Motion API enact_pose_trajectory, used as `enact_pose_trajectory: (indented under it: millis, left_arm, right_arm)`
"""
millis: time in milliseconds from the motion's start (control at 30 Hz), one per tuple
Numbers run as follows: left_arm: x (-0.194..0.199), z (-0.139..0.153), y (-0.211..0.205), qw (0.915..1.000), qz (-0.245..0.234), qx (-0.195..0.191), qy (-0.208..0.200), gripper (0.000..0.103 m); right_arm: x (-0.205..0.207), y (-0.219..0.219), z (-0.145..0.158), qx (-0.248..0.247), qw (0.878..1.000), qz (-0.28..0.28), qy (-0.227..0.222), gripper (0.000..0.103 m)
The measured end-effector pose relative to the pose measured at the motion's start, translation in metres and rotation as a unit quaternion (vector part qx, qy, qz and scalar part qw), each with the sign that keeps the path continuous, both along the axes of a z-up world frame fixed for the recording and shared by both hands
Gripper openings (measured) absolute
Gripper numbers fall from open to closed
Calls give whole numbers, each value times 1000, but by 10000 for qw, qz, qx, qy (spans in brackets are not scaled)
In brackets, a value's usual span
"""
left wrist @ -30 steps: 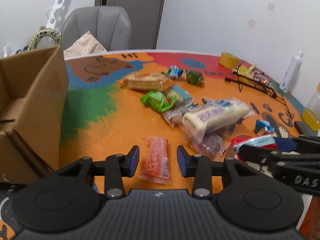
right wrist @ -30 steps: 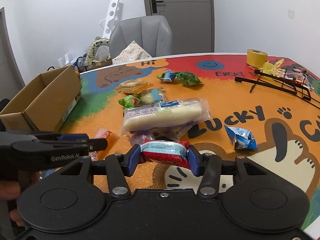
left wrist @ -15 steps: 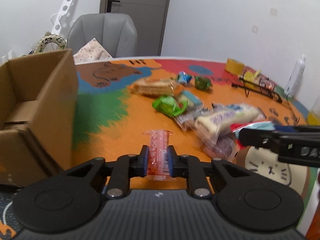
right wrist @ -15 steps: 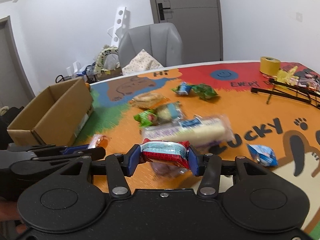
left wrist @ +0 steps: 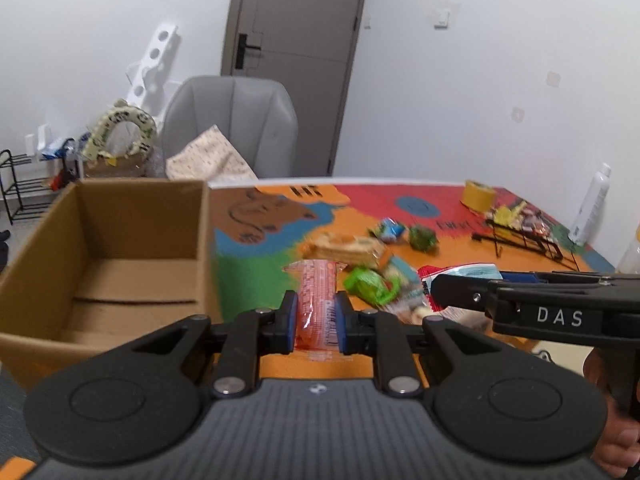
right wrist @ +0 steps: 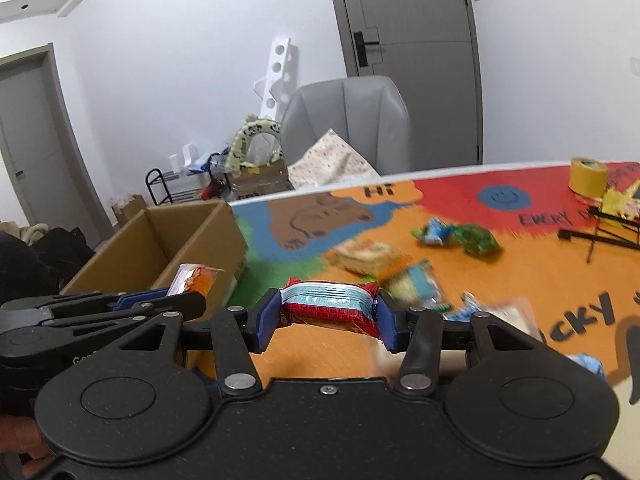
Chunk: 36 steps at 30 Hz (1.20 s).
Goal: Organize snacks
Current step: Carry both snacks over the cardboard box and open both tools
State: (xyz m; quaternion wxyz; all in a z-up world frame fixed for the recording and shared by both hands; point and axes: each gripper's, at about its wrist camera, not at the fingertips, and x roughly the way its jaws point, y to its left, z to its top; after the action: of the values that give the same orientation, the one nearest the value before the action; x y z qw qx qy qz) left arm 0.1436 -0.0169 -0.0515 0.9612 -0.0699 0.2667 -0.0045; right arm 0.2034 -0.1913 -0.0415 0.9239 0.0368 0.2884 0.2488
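Both grippers loaded rn, left gripper (left wrist: 316, 316) jaws pinched on orange sachet (left wrist: 318, 300), right gripper (right wrist: 328, 320) jaws clamped on red wrapper (right wrist: 330, 306), prob needs swinging over cardboard box (left wrist: 120, 240) next & dropping.

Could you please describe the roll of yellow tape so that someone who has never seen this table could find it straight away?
Start at the colourful table and go to its far right corner, on the red patch beyond the blue smiley face. The roll of yellow tape stands there beside a black wire rack. It is the only plain yellow cylinder; everything else nearby is a crinkly snack wrapper.
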Motion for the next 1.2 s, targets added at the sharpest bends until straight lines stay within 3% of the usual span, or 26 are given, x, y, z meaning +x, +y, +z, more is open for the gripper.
enact_pose_trajectory:
  millis: [367, 867, 967, 1200]
  left_arm:
    - [-4, 14, 49, 9987, 489, 7, -168, 18]
    - [-2, 13, 112, 9934, 1089, -357, -94, 18]
    - [-10, 18, 124, 9909, 1242, -448, -247, 22]
    - [-25, 20, 141, 9876, 1435, -588, -259, 24]
  right_arm:
    - [6, 52, 14, 125, 9990, 424, -95, 48]
    - [3, 118, 28, 11, 9959, 867, -269, 48]
    - [3, 126, 28, -1, 9955, 905, -267, 48]
    - [4, 138, 31, 215, 9946, 989, -232, 49]
